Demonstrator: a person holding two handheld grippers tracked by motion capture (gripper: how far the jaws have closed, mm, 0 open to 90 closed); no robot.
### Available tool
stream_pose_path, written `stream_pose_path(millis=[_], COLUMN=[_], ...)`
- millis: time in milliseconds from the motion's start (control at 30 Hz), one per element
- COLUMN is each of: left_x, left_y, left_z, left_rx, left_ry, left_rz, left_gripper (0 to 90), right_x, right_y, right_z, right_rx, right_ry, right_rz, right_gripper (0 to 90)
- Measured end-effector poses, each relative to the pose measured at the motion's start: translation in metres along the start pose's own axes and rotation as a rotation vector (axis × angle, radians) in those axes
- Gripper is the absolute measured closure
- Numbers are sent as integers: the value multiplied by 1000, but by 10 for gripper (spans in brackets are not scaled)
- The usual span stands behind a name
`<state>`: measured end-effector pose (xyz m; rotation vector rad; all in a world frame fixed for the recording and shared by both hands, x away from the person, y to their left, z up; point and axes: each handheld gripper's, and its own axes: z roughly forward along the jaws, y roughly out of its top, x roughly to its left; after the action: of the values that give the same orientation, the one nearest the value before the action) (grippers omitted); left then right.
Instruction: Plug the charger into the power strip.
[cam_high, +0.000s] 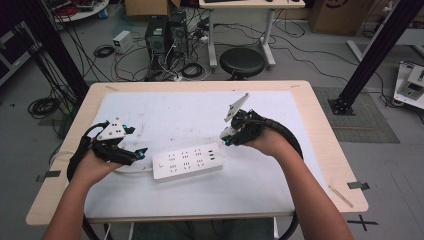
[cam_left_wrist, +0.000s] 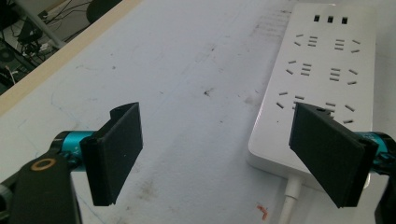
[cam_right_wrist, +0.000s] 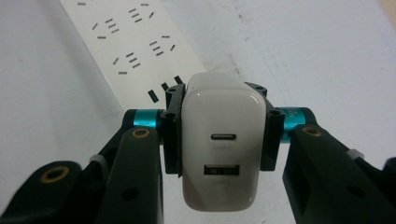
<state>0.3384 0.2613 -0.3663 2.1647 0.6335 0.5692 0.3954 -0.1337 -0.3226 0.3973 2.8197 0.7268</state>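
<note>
High view: we've got the white power strip (cam_high: 187, 161) flat on the desk (cam_high: 320, 145), lying between the two hands. The right hand-held gripper (cam_high: 226, 138) sits just off the strip's far end, near the USB ports. The left hand-held gripper (cam_high: 140, 153) hovers at the strip's cable end, next to the switch.

Left gripper view: left hand-held gripper (cam_left_wrist: 233, 154) has its jaws wide apart, nothing between them. The power strip (cam_left_wrist: 327, 70) lies ahead and under the right-hand jaw; its white cable (cam_left_wrist: 289, 200) exits between the jaws toward us. It isn't pinning the strip yet.

Right gripper view: right hand-held gripper (cam_right_wrist: 219, 140) is clamped on a white USB wall charger (cam_right_wrist: 220, 144), port face toward the camera (USB-C above, USB-A below), so the prongs point away, toward the strip. The power strip (cam_right_wrist: 130, 51) is just ahead and to the left of the charger, USB slots nearest.

Risks, our read:
- Strip is unrestrained. If we push the charger in with the left jaws still off it, the strip likely slides or pivots on the smooth desk.
- Prongs are hidden behind the charger body, so alignment is blind; a skewed approach could jam on the socket face.
- Grip is on the charger's smooth sides, so insertion force could make it slip or tilt in the jaws.
</note>
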Motion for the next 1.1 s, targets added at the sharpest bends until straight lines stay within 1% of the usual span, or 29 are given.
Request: stream_pose_path(millis=[67, 100, 167, 200, 267, 333, 433, 500, 533, 567, 600, 633, 700, 767, 800, 867, 933, 1000, 1033, 1100], left_x=[0, 0, 0, 0, 1, 1, 2, 3, 2, 2, 3, 3, 2, 3, 2, 2, 2, 2, 1, 1], left_y=[0, 0, -1, -1, -1, -2, -3, -3, -3, -3, -3, -4, -4, -5, -5, -6, -7, -8, -8, -9], left_z=[1, 1, 1, 1, 1, 1, 0, 0, -1, -1, -1, -1, -2, -3, -3, -3, -3, -4, -4, -5], left_rx=[1, 1, 7, 4, 8, 9, 11, 16, 16, 16, 15, 16, 14, 17, 14, 18, 16, 21, 17, 17], left_ry=[-3, -3, -3, -4, -5, -4, -5, -3, -1, -1, 1, 1, 4, 4, 5, 6, 7, 6, 7, 6], left_rz=[2, 2, 4, -1, 3, 2, -2, 7, 3, 3, 4, 7, 2, 8, 2, 6, 2, 6, 1, 4], left_gripper=[174, 174, 174, 174, 174, 174, 174, 174, 174, 174, 174, 174, 174, 174, 174, 174, 174, 174, 174, 174], right_x=[-2, -2, -3, -4, -3, -3, -3, -3, -3, -3, -3, -2, -2, -1, -1, 0, 4, 6, 8, 10], right_y=[5, 5, 10, 12, 16, 20, 25, 28, 30, 30, 31, 34, 36, 39, 40, 44, 48, 53, 55, 59], right_z=[4, 4, 9, 11, 15, 19, 24, 27, 29, 29, 30, 35, 38, 41, 42, 44, 46, 49, 50, 54], right_rx=[20, 20, 43, 47, 57, 72, 85, 89, 91, 91, 92, 100, 109, 113, 117, 115, 127, 130, 135, 137], right_ry=[27, 27, 38, 51, 69, 80, 105, 115, 125, 125, 132, 150, 163, 173, 176, 188, 191, 203, 203, 218], right_rz=[-21, -21, -45, -54, -77, -102, -130, -152, -169, -169, -186, -222, -243, -260, -273, -298, -328, -359, -368, -383], right_gripper=[631, 631, 631, 631, 631, 631, 631, 631, 631, 631, 631, 631, 631, 631, 631, 631, 631, 631, 631, 631])
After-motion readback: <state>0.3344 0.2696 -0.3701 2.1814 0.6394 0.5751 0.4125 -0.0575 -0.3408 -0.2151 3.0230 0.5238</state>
